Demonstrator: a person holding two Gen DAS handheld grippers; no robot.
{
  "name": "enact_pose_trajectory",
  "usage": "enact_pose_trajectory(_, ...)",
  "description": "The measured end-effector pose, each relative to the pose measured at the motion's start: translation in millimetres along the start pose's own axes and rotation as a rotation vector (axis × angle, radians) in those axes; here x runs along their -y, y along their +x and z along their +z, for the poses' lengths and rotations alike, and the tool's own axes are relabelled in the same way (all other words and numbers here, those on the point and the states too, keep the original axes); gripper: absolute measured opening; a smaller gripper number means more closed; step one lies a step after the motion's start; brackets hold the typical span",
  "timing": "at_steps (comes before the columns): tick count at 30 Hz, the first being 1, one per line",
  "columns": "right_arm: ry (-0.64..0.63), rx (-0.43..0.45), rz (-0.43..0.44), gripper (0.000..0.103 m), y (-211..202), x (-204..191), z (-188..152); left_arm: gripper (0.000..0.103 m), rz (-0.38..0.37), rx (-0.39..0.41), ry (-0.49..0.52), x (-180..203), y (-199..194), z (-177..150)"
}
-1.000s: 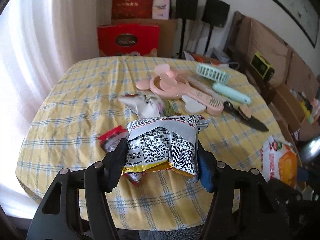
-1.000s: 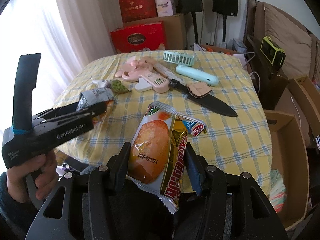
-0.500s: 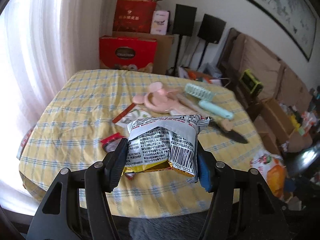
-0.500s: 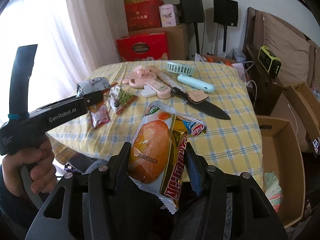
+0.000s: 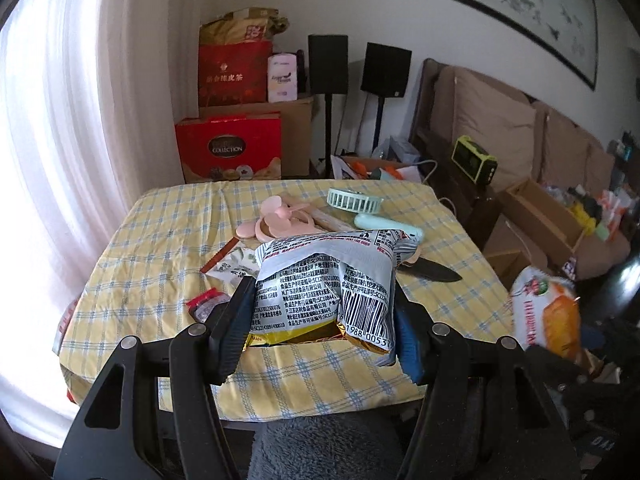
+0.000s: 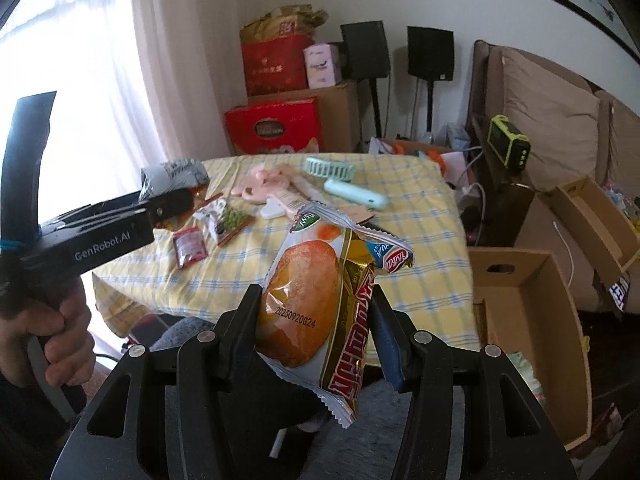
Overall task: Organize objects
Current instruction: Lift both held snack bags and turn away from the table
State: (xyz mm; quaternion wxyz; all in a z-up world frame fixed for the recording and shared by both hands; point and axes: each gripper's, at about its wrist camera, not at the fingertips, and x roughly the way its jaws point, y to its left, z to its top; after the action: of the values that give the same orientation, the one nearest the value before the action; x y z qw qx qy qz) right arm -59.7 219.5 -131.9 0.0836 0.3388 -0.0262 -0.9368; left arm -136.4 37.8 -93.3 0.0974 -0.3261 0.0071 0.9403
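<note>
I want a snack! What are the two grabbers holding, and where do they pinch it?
Left gripper: silver snack bag, pinched across its lower sides. Right gripper: bread packet, pinched across its middle.

The left hand-held gripper (image 5: pixel 322 320) was matt black plastic with small bright metal pins, its pads pressed into a crinkled, glossy silver foil snack bag (image 5: pixel 324 280). The right hand-held gripper (image 6: pixel 316 332) looked the same, clamping a shiny film bread packet (image 6: pixel 320 300) with gold foil along its 3 o'clock side. The worktop (image 5: pixel 160 240) wore a soft, creased yellow checked cloth. At 12 o'clock lay a smooth pink plastic fan (image 5: pixel 276 224); at 3 o'clock stood a matt brown cardboard box (image 6: pixel 528 320).
</note>
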Motion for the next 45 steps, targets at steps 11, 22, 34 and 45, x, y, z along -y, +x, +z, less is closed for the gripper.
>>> enact_pose_trajectory(11,0.041,0.035,-0.057,0.053,-21,38,2,0.059,0.024,0.025,-0.054,7,-17,6)
enact_pose_trajectory(22,0.054,0.057,-0.057,0.053,-43,73,-43,0.059,0.024,0.033,-0.177,-13,-33,5)
enact_pose_trajectory(34,0.063,0.126,-0.048,0.053,-75,86,-33,0.059,0.056,0.055,-0.140,22,-38,8)
enact_pose_trajectory(45,0.087,0.171,-0.038,0.053,-98,99,-27,0.059,0.133,0.112,-0.127,31,-59,21)
